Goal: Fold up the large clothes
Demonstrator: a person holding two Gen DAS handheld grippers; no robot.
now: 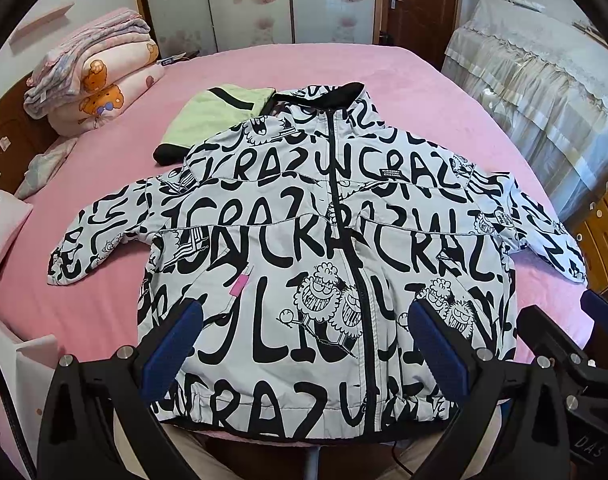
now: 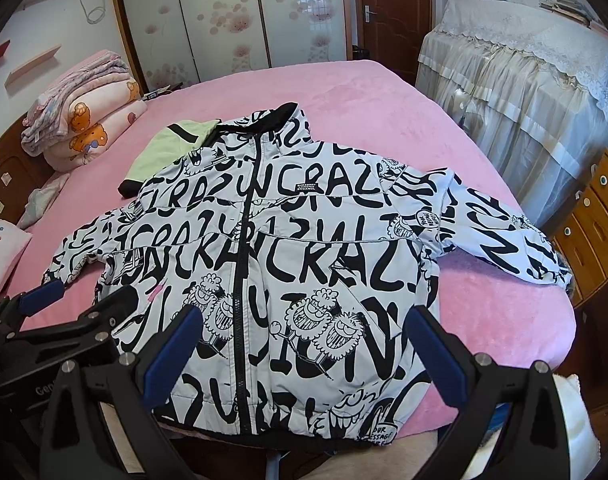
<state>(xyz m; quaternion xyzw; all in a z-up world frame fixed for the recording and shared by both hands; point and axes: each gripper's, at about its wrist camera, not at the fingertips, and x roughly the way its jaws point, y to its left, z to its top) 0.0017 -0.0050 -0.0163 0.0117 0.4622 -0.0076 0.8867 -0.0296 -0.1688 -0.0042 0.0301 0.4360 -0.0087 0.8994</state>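
A white zip-up jacket (image 1: pixel 304 240) printed with black lettering and cartoon faces lies flat, front up, on the pink bed (image 1: pixel 404 76), sleeves spread to both sides and hem nearest me. The jacket (image 2: pixel 287 248) fills the middle of the right wrist view too. My left gripper (image 1: pixel 304 344) hovers open above the hem, its blue pads (image 1: pixel 171 344) wide apart with nothing between them. My right gripper (image 2: pixel 299 348) is also open over the hem, slightly to the right. In each view the other gripper shows at the edge: right gripper (image 1: pixel 600 320), left gripper (image 2: pixel 43 296).
A folded green and black garment (image 1: pixel 219 116) lies partly under the jacket's left shoulder. Folded quilts (image 1: pixel 95 84) are stacked at the bed's far left by a pillow (image 1: pixel 3 224). A cloth-covered piece of furniture (image 1: pixel 544 92) and wooden drawers (image 1: pixel 600 236) stand to the right.
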